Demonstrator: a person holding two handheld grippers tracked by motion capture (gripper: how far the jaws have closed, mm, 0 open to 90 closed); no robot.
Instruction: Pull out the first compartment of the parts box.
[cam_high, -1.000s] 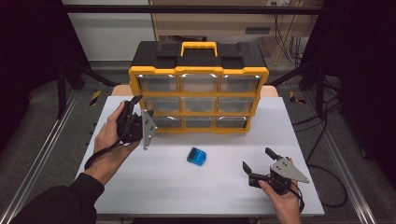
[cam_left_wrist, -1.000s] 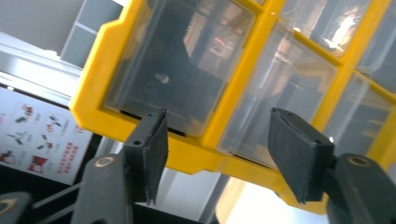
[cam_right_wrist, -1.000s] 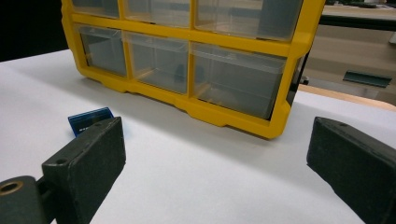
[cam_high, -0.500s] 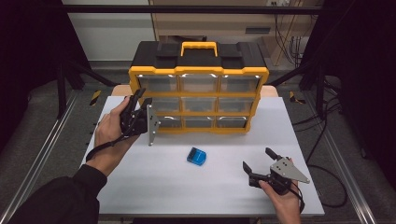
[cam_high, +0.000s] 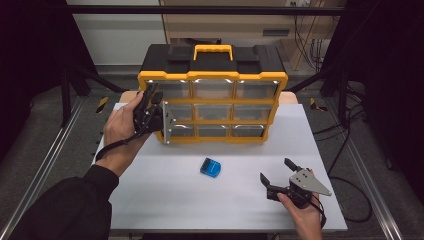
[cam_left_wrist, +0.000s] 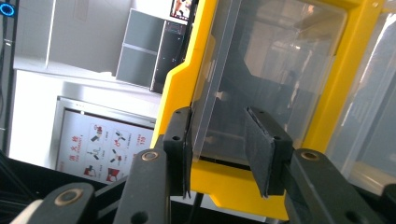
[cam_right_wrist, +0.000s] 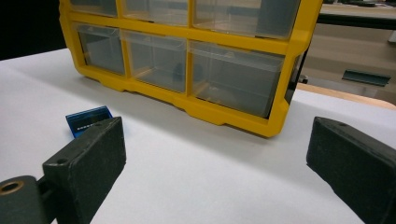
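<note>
A yellow and black organizer (cam_high: 212, 65) with clear drawers stands at the back of the white table (cam_high: 165, 205). My left gripper (cam_high: 154, 96) is at its left column. In the left gripper view its jaws (cam_left_wrist: 218, 135) stand apart, straddling the front lip of a clear drawer (cam_left_wrist: 266, 65); whether they pinch it I cannot tell. A small blue ridged piece (cam_high: 211, 167) lies on the table in front of the organizer. My right gripper (cam_high: 275, 170) rests low at the front right, open and holding nothing. In the right gripper view (cam_right_wrist: 215, 154) the blue piece (cam_right_wrist: 88, 120) lies just beyond its left jaw.
The organizer's bottom row of drawers (cam_right_wrist: 233, 77) faces the right gripper across bare table. Metal rails (cam_high: 45, 165) run along the floor on both sides, and cables (cam_high: 345, 150) trail at the right. A wooden board edge (cam_high: 285, 97) shows behind the organizer.
My left gripper has moved right and up from the table's left side to the organizer's left drawers. The right gripper and the blue piece have stayed still.
</note>
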